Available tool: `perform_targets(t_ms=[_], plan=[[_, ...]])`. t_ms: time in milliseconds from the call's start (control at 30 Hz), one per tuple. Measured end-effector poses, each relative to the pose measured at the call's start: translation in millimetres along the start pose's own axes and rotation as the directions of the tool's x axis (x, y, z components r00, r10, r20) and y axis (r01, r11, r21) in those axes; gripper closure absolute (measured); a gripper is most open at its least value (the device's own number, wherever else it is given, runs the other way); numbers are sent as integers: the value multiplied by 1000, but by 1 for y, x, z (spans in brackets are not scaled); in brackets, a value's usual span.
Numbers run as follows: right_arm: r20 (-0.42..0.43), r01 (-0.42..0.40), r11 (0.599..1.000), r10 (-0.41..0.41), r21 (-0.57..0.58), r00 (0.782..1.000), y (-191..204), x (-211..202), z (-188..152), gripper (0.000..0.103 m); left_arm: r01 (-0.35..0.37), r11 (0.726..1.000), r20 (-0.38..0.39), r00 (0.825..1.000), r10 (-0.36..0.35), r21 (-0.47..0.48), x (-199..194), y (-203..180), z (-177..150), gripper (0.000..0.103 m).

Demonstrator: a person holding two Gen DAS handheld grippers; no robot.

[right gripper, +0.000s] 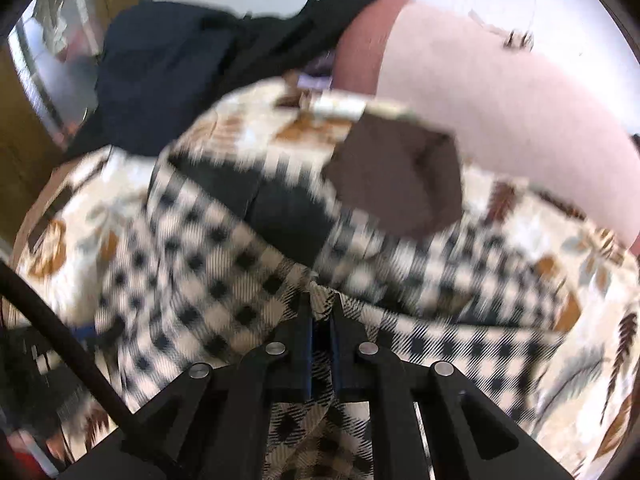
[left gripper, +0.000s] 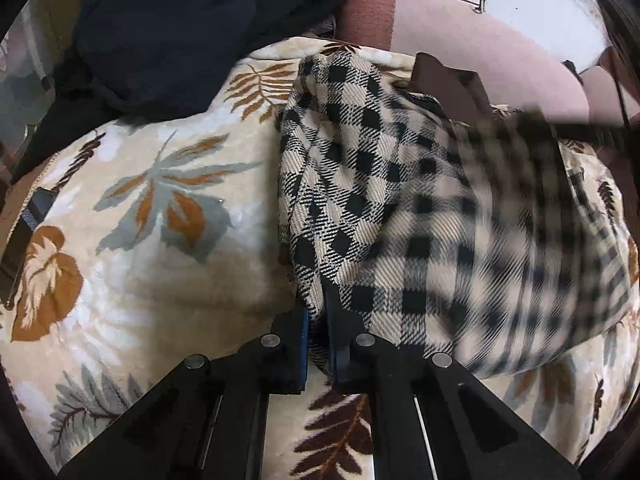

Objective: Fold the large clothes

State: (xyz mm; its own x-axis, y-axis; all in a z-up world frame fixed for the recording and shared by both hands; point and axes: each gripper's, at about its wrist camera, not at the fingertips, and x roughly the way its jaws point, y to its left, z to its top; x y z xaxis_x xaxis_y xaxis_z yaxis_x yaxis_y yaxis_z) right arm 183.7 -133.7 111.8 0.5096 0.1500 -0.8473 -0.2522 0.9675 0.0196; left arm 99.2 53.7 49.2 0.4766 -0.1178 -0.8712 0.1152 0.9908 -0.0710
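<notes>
Checked cream-and-black fabric, the large garment [left gripper: 380, 200], lies bunched on a leaf-printed blanket [left gripper: 140, 220] in the left wrist view, its right part blurred. The left gripper [left gripper: 318, 320] is clenched on a fold at the garment's near edge, cloth pinched between its blue pads. A dark navy garment [left gripper: 160, 32] is heaped at the blanket's far side, against a pink headboard [left gripper: 480, 40]. From the right wrist view, everything is smeared, yet the right gripper [right gripper: 322, 312] is clamped on a ridge of the same checked cloth, which spreads away to both sides; a brown patch [right gripper: 400, 176] lies beyond it.
</notes>
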Motion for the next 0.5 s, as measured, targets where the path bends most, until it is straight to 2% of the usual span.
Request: perform_targets(t_ms=[100,167,233,333,400,500], plan=[[13,22,999,-23,27,1000,2,21,27,96,-2,1000,2,1000,2,5,2,0,1,96],[-12,49,999,-49,16,999,9,44,35,96,-18,1000,3,1000,18,21,5,-2,1,96],[-54,101,995,-101,-12,993,17,72,34,96,-28,999,-9,1000,29,29,9,-3,1,95],[-118,115,993,-116,-15,986,17,100,20,95,-34,999,-22,999,34,31,12,-3,1,93],[-114,121,992,-122,-20,986,14,99,13,94,-28,999,-24,999,29,19,11,-1,2,92],[-91,75,996,-70,45,993,-7,61,11,82,-22,1000,-33,999,22,2,13,2,1,92]])
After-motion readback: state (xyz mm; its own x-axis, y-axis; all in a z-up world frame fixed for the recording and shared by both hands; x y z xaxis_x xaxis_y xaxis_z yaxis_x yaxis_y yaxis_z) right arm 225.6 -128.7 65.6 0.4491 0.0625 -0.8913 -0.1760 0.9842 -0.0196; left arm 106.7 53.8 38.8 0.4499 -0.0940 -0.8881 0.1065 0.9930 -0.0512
